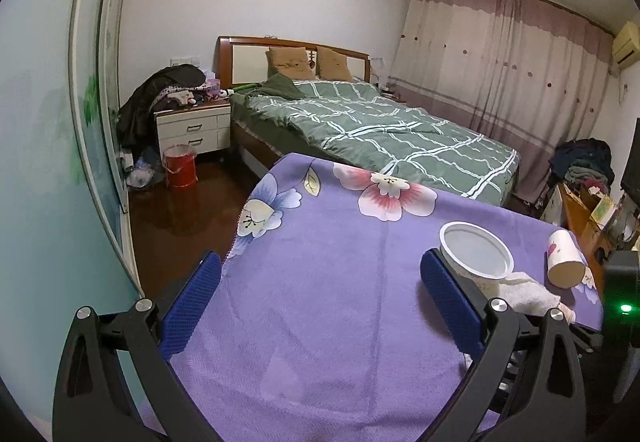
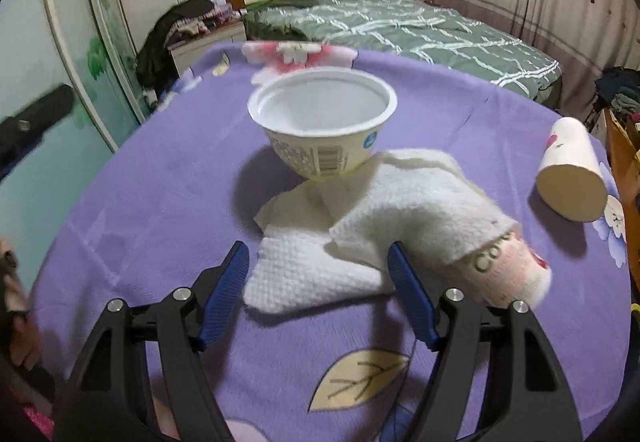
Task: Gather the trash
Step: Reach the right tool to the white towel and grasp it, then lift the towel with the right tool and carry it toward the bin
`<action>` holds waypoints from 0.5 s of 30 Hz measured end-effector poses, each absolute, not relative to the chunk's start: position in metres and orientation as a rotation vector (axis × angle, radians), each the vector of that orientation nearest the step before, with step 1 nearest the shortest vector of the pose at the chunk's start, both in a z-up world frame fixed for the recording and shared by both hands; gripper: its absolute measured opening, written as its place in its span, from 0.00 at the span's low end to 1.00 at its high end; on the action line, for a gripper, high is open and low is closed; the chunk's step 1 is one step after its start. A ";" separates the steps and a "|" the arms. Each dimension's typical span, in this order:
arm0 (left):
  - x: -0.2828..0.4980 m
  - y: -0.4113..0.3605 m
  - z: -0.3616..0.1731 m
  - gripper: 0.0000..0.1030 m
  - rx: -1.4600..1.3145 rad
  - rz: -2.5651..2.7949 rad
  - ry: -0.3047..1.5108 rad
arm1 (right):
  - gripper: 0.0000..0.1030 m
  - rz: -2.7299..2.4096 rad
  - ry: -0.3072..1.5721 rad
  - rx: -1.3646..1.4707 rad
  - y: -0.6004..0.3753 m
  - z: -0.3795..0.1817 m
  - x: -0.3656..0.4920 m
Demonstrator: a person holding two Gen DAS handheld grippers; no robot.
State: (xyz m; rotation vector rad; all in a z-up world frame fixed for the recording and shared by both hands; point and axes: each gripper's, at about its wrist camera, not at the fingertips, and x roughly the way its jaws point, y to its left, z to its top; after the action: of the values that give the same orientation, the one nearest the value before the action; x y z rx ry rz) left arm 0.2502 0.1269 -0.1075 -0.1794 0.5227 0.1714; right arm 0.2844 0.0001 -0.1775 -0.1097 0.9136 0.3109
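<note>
A white paper towel (image 2: 320,262) lies crumpled on the purple cloth (image 2: 160,182), its near corner between the spread, untouching jaws of the right gripper (image 2: 318,282) (nothing grasped). Just beyond it stands an empty tub (image 2: 322,122), with a tipped paper cup (image 2: 572,174) farther right; the left gripper (image 1: 320,306) hangs released over bare cloth.

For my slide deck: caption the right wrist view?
Open right gripper straddling a white tissue below an empty cup.

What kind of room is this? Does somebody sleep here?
It looks like a bedroom. There is a bed with a green checked quilt and two pillows, a white nightstand beside it, and long curtains across the far wall.
</note>
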 end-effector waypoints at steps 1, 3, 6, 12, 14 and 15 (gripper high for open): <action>0.251 0.126 -0.107 0.95 -0.175 0.169 0.523 | 0.60 0.301 0.920 -0.115 0.001 -0.182 0.287; 0.251 0.122 -0.108 0.95 -0.166 0.164 0.523 | 0.46 0.285 0.906 -0.134 0.001 -0.183 0.287; 0.250 0.119 -0.107 0.95 -0.159 0.153 0.526 | 0.15 0.276 0.893 -0.114 -0.008 -0.182 0.289; 0.251 0.112 -0.108 0.95 -0.143 0.143 0.526 | 0.04 0.305 0.870 -0.041 -0.027 -0.172 0.284; 0.251 0.113 -0.107 0.95 -0.142 0.145 0.526 | 0.04 0.320 0.840 -0.010 -0.035 -0.157 0.277; 0.252 0.112 -0.108 0.95 -0.144 0.144 0.528 | 0.04 0.325 0.832 -0.002 -0.037 -0.153 0.274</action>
State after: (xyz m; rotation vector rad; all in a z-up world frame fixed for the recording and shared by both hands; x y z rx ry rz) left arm 0.2517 0.1121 -0.1077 -0.1437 0.5279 0.1438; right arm 0.2740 -0.0373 -0.1530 -0.0015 0.8324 0.3255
